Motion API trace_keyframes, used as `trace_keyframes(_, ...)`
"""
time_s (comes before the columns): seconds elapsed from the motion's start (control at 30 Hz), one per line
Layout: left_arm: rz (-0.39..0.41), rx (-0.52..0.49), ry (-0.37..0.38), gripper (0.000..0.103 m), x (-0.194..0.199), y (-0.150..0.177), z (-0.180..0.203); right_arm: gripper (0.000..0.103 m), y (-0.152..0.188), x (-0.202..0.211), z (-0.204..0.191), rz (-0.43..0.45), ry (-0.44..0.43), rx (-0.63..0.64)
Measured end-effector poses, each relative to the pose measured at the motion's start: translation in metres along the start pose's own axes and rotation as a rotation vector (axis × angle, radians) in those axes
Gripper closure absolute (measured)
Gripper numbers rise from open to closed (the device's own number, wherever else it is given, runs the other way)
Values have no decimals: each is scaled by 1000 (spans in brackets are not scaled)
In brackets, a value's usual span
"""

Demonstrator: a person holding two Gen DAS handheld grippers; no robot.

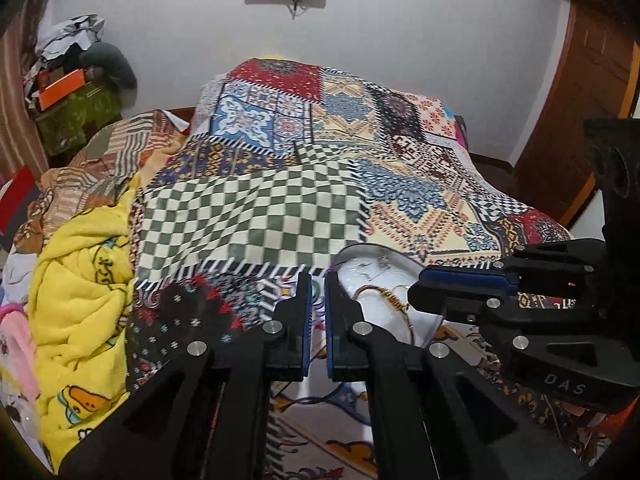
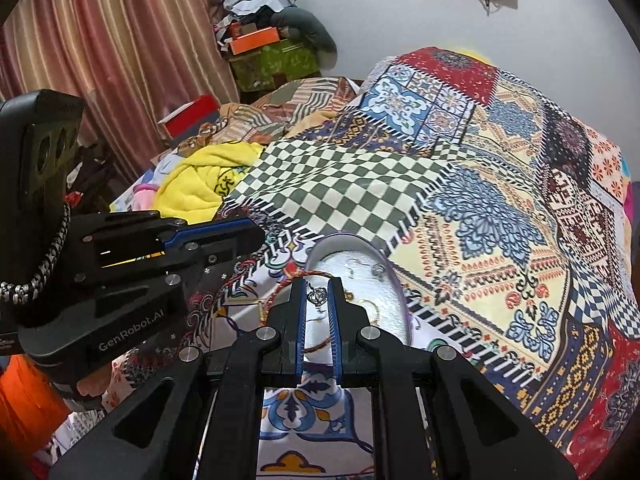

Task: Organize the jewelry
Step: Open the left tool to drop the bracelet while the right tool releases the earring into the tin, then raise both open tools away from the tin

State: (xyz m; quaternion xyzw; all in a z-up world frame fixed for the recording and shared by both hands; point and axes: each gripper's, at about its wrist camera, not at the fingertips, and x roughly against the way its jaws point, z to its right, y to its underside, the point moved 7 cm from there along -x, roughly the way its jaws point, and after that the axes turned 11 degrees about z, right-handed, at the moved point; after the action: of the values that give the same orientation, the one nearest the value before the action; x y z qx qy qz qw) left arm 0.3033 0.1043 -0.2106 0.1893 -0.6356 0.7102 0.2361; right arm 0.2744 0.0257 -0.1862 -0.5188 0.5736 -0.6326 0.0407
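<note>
Left claw (image 1: 318, 280): its two blue-lined fingers stand close together with a narrow gap between them and nothing in it; it hovers over the bed, just left of the dish. In the right wrist view it (image 2: 256, 236) comes in from the left, its tip near the dish's far left rim.

Right claw (image 2: 317, 292): fingers nearly together, a small silver crown-shaped charm (image 2: 317, 296) hanging in the gap between the tips; whether the pads actually pinch it or its chain I cannot tell. In the left wrist view this claw (image 1: 420, 280) reaches in from the right, over the dish.

Dish (image 2: 396, 292): a shallow clear oval one with a purplish rim, lying on the bedspread right in front of both claws; also seen in the left wrist view (image 1: 360, 252).

Jewelry: a red and gold cord bracelet (image 2: 276, 296) lies across the dish's left rim, partly on the bedspread; thin gold pieces and a small silver piece (image 2: 377, 269) lie inside the dish. In the left wrist view a gold bangle (image 1: 404, 312) shows in the dish below the right claw.

Bedspread (image 1: 260, 216): a patchwork of patterns covering the bed, with a green and white checked panel just beyond the dish.

Yellow towel (image 1: 80, 272): bunched at the left side of the bed, well apart from the dish.
</note>
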Motion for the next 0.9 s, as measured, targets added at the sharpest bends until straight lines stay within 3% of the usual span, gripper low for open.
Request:
trace_keyframes(0.63,-44,3,-21,96,5,24,-8,90,26,-32,-1,-160,-7,-5)
trace_keyframes(0.9,-42,-9,-22,93,19,21,1,82,13,0,3,-105,5,-36)
